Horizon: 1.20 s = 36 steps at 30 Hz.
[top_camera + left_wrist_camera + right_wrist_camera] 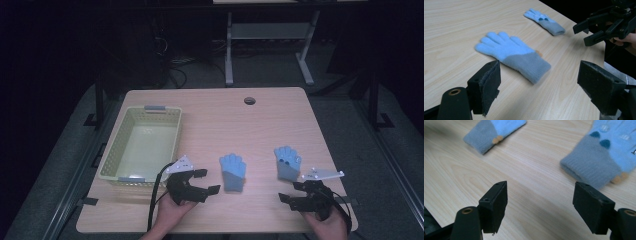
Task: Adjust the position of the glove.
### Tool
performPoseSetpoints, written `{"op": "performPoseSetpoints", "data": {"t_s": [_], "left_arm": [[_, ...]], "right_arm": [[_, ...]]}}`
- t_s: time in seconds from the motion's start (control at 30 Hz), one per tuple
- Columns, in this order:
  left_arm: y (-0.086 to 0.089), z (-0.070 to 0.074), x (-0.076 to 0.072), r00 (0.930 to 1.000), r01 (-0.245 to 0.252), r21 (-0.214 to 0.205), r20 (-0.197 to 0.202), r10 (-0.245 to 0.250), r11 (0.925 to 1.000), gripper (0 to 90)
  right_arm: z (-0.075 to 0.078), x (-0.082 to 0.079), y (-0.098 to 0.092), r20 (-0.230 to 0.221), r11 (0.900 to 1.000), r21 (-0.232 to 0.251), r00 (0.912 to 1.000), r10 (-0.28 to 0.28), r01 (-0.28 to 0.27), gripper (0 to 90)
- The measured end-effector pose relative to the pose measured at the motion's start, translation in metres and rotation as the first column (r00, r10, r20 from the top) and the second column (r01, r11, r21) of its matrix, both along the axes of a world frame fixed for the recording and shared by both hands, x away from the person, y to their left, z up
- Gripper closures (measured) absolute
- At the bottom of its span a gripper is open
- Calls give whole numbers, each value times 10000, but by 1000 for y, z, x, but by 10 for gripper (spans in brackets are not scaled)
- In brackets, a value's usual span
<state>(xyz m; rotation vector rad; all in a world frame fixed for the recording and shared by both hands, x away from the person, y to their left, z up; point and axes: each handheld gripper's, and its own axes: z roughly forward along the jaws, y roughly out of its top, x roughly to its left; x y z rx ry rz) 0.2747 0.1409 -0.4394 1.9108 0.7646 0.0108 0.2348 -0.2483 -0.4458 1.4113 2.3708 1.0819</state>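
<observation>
A: How many gloves?

B: Two blue gloves with grey cuffs. The left glove (233, 171) lies near the table's (215, 120) middle, the right glove (288, 163) just right of it, apart.

A: And the tongs?

B: The left gripper (204, 181) and right gripper (291, 188) are both spread wide, grasping nothing, at the near edge.

A: Any differences between views?

B: The high view shows one yellow basket (116, 150) at far left. The right gripper view cuts off both gloves' fingers but shows dark dots on the right glove's palm.

High view looks down from above; both gripper views sit low, sharing the gloves (511, 56) nearby.
</observation>
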Motion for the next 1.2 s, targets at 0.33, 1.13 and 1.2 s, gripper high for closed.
{"op": "performPoseSetpoints", "data": {"t_s": [0.33, 1.13, 1.2], "left_arm": [[4, 0, 0, 9996, -152, -294, -222, 146, 9995, 186], [8, 0, -2, 9997, -220, -708, -63, 216, 9973, 190], [9, 0, -2, 9998, -172, -677, -72, 167, 9976, 190]], "right_arm": [[2, -2, 1, 148, 10000, -53, 9999, -32, 32, 272], [18, 19, 4, 676, 9999, 36, 9977, -105, 103, 272], [22, 21, 1, 733, 9997, 110, 9971, -217, 209, 269]]}}
